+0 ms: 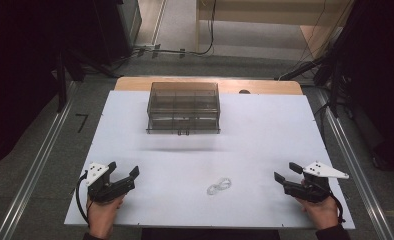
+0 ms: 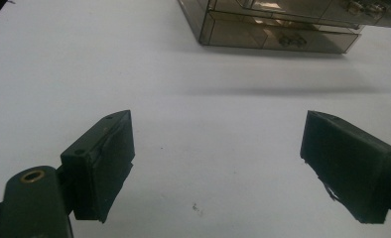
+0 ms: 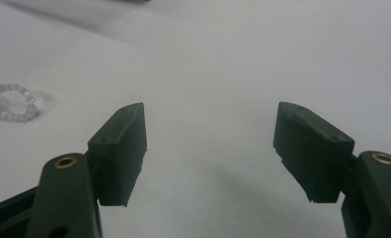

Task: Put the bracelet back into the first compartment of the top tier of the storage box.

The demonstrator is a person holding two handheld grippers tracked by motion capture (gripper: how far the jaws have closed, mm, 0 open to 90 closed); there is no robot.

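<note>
Left gripper (image 1: 122, 169): held in left hand (image 1: 104, 211) at near-left of bench (image 1: 265, 135), fingers (image 2: 101, 163) spread wide apart, nothing between them, pointing forward and slightly inward. Right gripper (image 1: 287, 171): held in right hand (image 1: 323, 211) at near-right of bench, fingers (image 3: 121, 151) likewise wide apart and empty, pointing inward to the left. Forearms entering from near edge, both grippers low over bench surface.

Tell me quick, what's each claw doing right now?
Left claw: open, holding nothing.
Right claw: open, holding nothing.
</note>
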